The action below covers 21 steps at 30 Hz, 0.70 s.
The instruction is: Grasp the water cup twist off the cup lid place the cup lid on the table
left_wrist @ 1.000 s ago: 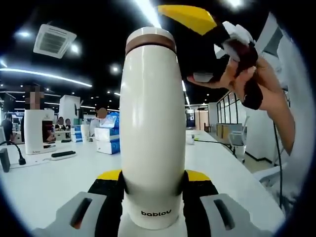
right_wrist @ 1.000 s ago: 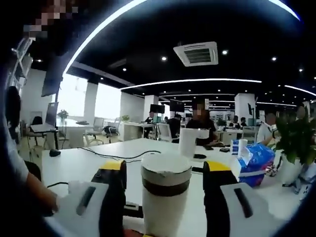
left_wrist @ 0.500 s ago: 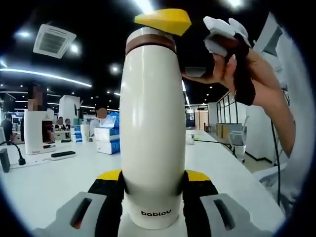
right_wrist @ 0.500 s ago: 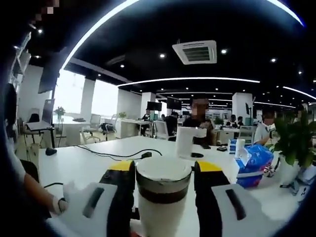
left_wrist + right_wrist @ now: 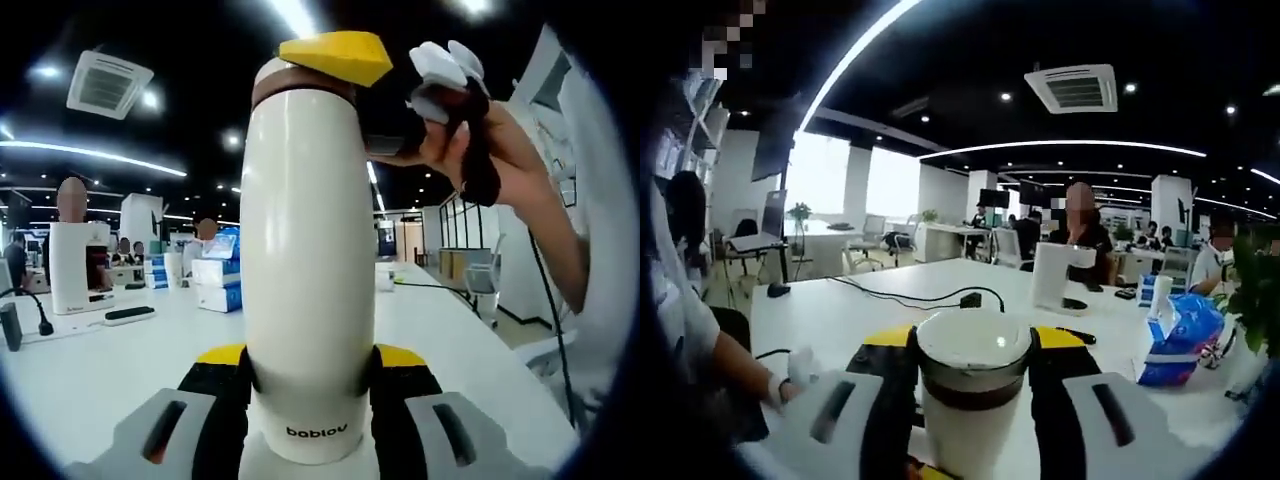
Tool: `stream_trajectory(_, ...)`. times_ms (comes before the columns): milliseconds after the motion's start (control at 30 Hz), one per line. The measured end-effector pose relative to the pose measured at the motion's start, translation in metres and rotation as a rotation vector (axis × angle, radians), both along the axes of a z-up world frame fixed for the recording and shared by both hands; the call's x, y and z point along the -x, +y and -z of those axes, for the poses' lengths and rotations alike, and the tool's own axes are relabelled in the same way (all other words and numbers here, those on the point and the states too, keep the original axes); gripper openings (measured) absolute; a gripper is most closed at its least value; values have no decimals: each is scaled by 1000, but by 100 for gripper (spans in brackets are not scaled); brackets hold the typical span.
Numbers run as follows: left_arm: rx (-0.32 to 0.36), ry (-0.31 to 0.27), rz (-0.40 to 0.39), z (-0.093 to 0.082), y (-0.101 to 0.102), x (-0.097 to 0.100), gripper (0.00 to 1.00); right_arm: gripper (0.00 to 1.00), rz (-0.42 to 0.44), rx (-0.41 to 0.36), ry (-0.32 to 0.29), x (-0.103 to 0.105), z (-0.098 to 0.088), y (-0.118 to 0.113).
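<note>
A tall white water cup (image 5: 310, 250) marked "bablov" stands upright, and my left gripper (image 5: 310, 356) is shut on its lower body. Its lid (image 5: 300, 75) sits on top above a brown band. The right gripper (image 5: 337, 55), held by a hand (image 5: 500, 160), comes in from the upper right, its yellow-tipped jaw against the lid. In the right gripper view the white lid (image 5: 973, 340) and the brown band (image 5: 973, 392) lie between my right gripper (image 5: 973, 338) jaws, which press on both sides of the lid.
The white table (image 5: 840, 310) spreads around the cup, with a black cable (image 5: 910, 298), a white appliance (image 5: 1055, 278) and a blue packet (image 5: 1175, 335) on it. Boxes (image 5: 215, 285) and a power strip (image 5: 125, 314) lie further off. People sit at desks behind.
The right gripper's jaws have drawn in from either side of the lid until they touch it. The left gripper and the cup have stayed where they were.
</note>
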<state>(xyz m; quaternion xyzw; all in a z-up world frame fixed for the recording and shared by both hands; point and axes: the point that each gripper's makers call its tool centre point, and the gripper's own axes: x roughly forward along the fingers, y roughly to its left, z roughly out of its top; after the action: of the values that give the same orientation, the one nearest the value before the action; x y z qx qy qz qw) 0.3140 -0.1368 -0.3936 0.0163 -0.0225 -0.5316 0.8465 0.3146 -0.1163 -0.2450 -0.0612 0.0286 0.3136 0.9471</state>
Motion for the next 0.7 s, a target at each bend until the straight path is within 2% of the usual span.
stream_trajectory(300, -1, -2, 3, 0, -1, 1, 48, 46, -170, 20, 58, 3, 3, 4)
stream_trajectory(700, -1, -1, 5, 0, 0, 2, 48, 46, -379, 73, 76, 7, 5, 9)
